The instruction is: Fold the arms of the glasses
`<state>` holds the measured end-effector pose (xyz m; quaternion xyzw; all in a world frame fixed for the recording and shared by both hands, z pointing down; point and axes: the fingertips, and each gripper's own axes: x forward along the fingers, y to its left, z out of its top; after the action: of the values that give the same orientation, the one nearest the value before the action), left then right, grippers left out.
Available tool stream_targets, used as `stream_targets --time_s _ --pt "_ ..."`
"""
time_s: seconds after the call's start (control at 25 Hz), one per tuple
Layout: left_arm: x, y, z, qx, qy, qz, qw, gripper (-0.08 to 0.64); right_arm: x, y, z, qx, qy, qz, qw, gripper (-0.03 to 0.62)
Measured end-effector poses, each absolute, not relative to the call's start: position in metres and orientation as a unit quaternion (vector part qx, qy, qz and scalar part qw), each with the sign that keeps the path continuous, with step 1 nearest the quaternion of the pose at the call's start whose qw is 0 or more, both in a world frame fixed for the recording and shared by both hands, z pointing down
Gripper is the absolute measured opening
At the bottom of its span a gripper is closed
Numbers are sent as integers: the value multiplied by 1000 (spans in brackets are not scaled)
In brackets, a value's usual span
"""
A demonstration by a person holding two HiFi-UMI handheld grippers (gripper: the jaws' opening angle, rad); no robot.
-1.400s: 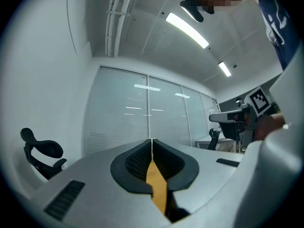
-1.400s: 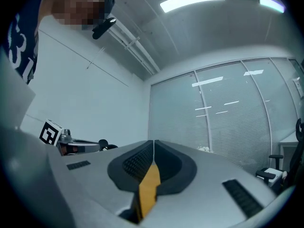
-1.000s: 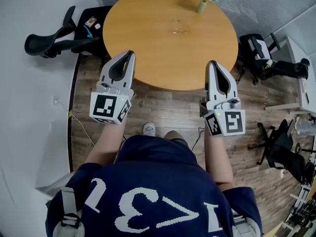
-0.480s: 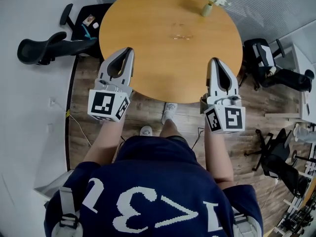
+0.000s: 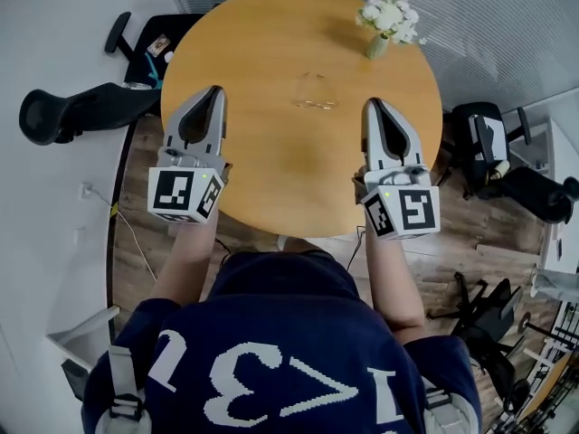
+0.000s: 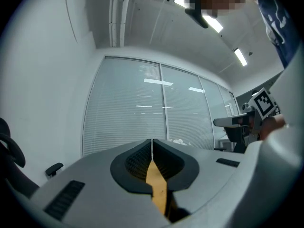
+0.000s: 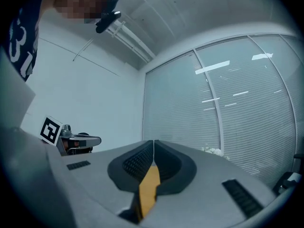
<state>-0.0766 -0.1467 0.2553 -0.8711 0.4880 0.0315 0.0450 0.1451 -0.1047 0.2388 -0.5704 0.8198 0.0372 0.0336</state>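
A pair of clear-framed glasses point(image 5: 313, 92) lies on the round wooden table point(image 5: 262, 165), past the middle, with its arms spread out. My left gripper point(image 5: 214, 91) hovers over the table's left part, jaws shut with nothing in them. My right gripper point(image 5: 372, 105) hovers over the right part, also shut and empty. The glasses lie between and slightly beyond the two gripper tips. In both gripper views the jaws point(image 6: 152, 141) point(image 7: 153, 142) meet tip to tip, with only a sliver of table showing between them; the glasses are not seen there.
A small vase of white flowers point(image 5: 386, 23) stands at the table's far right. Black office chairs point(image 5: 77, 111) point(image 5: 507, 165) stand left and right of the table. A dark side table point(image 5: 154, 39) with small items is at the far left. Window blinds point(image 6: 142, 113) lie beyond.
The person has stepped up to the table; both grippers now reach over the tabletop rather than its near edge. Both stay shut.
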Motion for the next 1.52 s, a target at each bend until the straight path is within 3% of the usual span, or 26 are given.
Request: stream_targets --time_s 0.36,0.96,1.36,1.52 --pt "-46 -187 278 -863 505 10 26 21 189 -156 263 -570 821 12 32 26" --pt "-31 -240 306 -888 460 -5 -5 21 176 -195 291 -574 819 -12 3 28" --pt "-28 -259 378 -897 439 -35 -46 21 168 -222 400 -581 802 -134 -42 28" --pt "-24 -261 409 -900 427 -54 -70 21 159 -227 465 -579 777 -248 -11 29"
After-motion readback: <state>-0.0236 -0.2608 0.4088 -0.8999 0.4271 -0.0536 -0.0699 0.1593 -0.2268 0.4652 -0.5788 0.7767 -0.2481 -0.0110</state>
